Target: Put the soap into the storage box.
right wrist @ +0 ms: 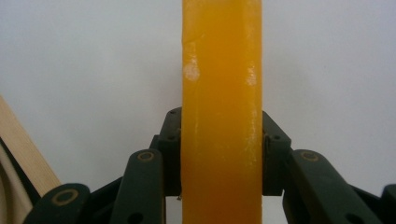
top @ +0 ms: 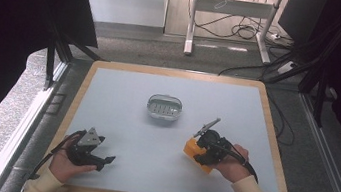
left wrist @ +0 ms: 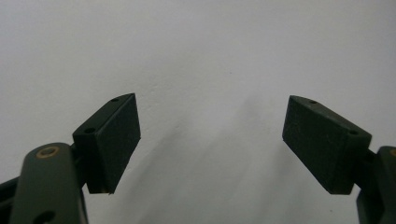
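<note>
Orange and waxy-looking, the soap bar [right wrist: 222, 112] sits clamped between my right gripper's [top: 201, 148] jaws, which press on its two broad faces; in the right gripper view it stands upright between them. On the high view I see the bar near the right edge of the tabletop [top: 124, 89], toward the near side, at or just above the surface; I cannot tell which. The metal soap dish [top: 164, 107] lies apart from it, about mid-table toward the far edge, and looks empty. I judge the pickup done, and the carry over and setting down in the dish still left. My left gripper [top: 99, 158] rests near the near-left corner, jaws spread with nothing between them.
</note>
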A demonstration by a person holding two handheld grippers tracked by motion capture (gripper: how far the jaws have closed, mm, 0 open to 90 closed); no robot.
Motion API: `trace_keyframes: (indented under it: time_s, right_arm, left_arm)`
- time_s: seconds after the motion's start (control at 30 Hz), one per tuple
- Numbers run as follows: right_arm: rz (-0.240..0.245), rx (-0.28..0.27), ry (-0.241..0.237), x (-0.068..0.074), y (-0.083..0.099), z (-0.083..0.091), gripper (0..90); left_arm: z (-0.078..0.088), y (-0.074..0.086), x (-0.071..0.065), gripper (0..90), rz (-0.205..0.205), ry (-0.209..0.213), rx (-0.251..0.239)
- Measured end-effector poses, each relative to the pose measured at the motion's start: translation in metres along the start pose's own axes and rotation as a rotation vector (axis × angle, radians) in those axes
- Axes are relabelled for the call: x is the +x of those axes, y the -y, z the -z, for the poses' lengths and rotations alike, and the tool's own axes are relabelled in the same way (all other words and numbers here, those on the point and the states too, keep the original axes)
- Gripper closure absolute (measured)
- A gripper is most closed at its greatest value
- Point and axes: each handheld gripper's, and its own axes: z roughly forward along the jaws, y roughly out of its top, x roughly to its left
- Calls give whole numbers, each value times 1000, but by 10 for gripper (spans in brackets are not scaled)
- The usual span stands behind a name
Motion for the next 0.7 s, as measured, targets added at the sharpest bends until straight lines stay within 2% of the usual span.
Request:
trace_keyframes:
  time_s: [0.7]
  right_arm:
    - [81,-22,8,-6,-22,16,617]
  left_arm:
    - [0,0,0,192,0,0,-4]
